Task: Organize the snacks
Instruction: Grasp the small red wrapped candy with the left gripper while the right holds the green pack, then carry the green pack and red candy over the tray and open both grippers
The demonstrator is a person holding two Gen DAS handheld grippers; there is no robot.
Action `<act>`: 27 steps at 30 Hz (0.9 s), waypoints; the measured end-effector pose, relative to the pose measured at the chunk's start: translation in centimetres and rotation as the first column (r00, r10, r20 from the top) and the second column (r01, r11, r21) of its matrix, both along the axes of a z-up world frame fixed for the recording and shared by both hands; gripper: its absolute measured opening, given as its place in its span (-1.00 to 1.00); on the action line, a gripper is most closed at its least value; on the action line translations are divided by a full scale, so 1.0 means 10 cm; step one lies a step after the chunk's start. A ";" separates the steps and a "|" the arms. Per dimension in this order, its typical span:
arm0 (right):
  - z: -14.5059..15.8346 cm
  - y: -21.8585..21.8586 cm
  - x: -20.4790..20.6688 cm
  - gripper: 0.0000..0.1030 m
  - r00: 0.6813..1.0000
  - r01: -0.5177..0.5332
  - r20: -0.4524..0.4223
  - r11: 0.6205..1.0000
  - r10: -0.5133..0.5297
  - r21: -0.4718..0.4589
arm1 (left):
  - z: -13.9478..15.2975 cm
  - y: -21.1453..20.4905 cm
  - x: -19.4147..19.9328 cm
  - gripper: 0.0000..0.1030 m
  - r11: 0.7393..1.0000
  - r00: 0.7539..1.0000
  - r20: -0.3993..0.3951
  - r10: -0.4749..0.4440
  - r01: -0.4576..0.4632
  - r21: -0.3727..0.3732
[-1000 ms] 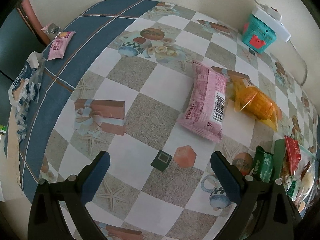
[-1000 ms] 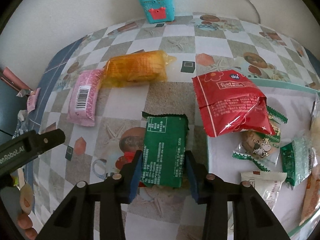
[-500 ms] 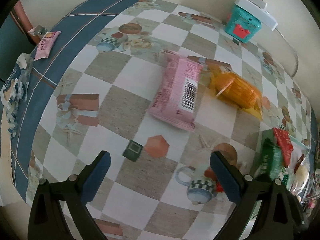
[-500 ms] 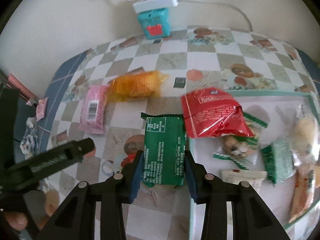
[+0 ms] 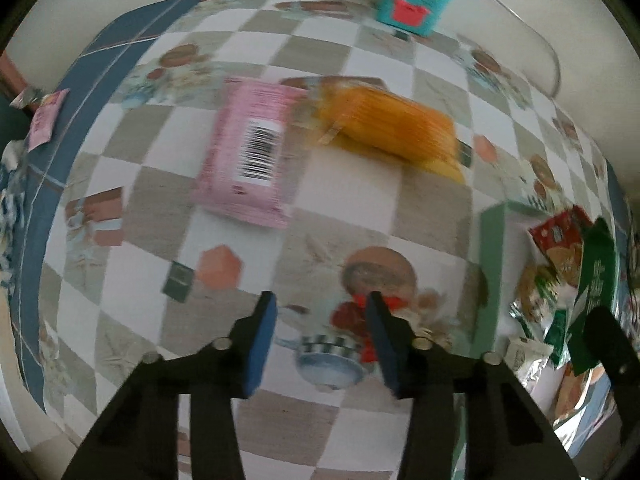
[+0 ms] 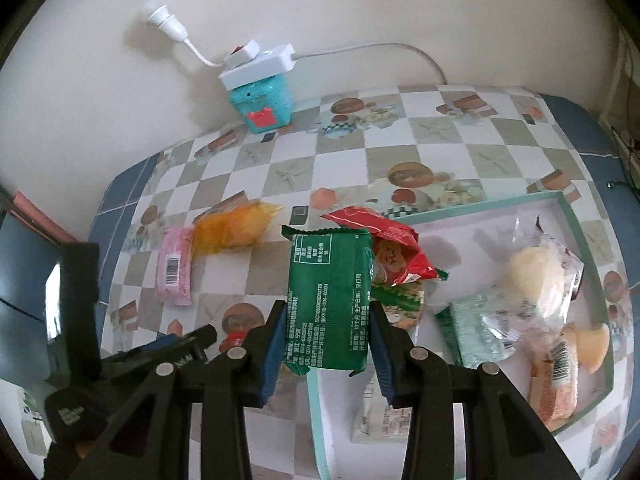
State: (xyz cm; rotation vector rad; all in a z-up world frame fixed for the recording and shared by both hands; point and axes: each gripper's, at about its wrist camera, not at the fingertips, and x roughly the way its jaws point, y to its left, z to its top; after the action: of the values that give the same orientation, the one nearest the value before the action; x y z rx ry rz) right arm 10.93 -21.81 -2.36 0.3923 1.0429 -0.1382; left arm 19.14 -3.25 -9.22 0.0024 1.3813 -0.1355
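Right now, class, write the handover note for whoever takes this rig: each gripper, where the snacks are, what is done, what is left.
Right gripper: shut on the green pack, held above the tray's near-left edge.
Left gripper: jaws closing, nothing between them, above the bare tablecloth.
Tray: already holds the red pack and several other snacks.
Pink pack and orange pack: side by side on the cloth, outside the tray.
Left to do: put the green pack in the tray, then likely the pink and orange ones.
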 end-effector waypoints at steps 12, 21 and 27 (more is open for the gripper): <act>0.04 -0.21 -0.08 -0.19 1.000 0.026 0.013 0.999 -0.027 0.040 | -0.17 -0.45 -0.04 -0.52 0.997 0.997 -0.035 -0.073 0.073 0.004; 0.10 -0.38 -0.18 -0.19 0.998 0.051 0.029 0.997 -0.053 0.066 | -0.09 -0.54 -0.11 -0.73 0.997 0.997 -0.009 -0.077 0.077 0.024; 0.16 -0.55 -0.33 -0.19 0.995 0.097 0.026 0.994 -0.098 0.058 | 0.17 -0.55 -0.18 -0.73 0.998 0.997 0.040 -0.068 0.068 0.002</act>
State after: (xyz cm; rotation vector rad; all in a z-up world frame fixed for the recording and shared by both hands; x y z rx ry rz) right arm 7.62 -27.35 -0.74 0.4955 1.0015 -0.1902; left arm 17.30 -8.79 -7.55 0.0523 1.3422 -0.1916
